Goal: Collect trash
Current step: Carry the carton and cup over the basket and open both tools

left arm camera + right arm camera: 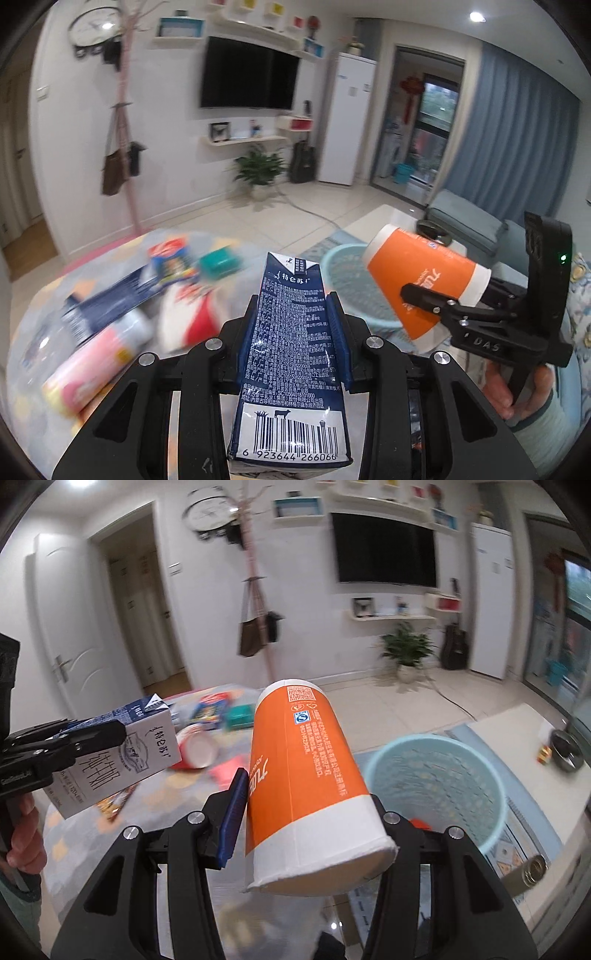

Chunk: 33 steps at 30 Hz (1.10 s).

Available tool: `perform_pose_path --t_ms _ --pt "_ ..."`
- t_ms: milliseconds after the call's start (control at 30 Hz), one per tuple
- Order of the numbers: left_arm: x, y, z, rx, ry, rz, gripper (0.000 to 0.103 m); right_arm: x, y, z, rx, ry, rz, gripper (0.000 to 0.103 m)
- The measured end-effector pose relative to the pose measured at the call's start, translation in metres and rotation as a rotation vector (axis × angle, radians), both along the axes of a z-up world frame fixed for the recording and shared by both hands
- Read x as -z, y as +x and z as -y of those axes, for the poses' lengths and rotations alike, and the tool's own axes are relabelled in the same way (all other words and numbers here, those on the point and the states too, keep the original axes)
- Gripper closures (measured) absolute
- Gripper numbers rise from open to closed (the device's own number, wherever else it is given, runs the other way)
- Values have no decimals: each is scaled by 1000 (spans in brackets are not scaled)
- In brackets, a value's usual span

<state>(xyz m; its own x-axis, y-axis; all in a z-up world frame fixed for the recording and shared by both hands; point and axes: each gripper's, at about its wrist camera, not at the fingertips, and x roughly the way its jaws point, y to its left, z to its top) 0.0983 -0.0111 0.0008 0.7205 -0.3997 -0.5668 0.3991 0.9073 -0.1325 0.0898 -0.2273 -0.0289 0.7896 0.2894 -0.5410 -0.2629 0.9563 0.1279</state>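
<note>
Rubbish inside the pale blue plastic bin (436, 775) shows only rightward. Left gripper (291, 339) clamps the navy milk carton (291, 350); right gripper (310, 812) clamps the orange paper cup (306, 775).

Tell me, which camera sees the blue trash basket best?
The right wrist view: the light blue basket shows its whole open rim and inside, right of the orange cup. In the left wrist view, the basket is mostly hidden behind the cup and milk carton.

Black hand-held gripper (293, 332) frames with silver screws, blue finger pads (233, 814), bare-skinned hand (517, 387).
</note>
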Motion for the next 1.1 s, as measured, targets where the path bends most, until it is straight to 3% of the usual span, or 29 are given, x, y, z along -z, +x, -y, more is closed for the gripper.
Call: perform_pose_path --t_ms 300,533,933,1000,1100 --pt "16 55 94 158 -13 -52 69 47 38 86 270 86 -148 57" --pt "53 112 152 223 -30 -152 69 96 65 118 408 95 -278 57" --pt "102 163 198 238 33 -269 69 117 92 151 488 69 -345 54" --pt "104 162 198 235 37 -272 63 116 92 154 488 81 -347 44" --pt "101 161 195 220 31 -261 58 113 88 157 499 83 -325 41"
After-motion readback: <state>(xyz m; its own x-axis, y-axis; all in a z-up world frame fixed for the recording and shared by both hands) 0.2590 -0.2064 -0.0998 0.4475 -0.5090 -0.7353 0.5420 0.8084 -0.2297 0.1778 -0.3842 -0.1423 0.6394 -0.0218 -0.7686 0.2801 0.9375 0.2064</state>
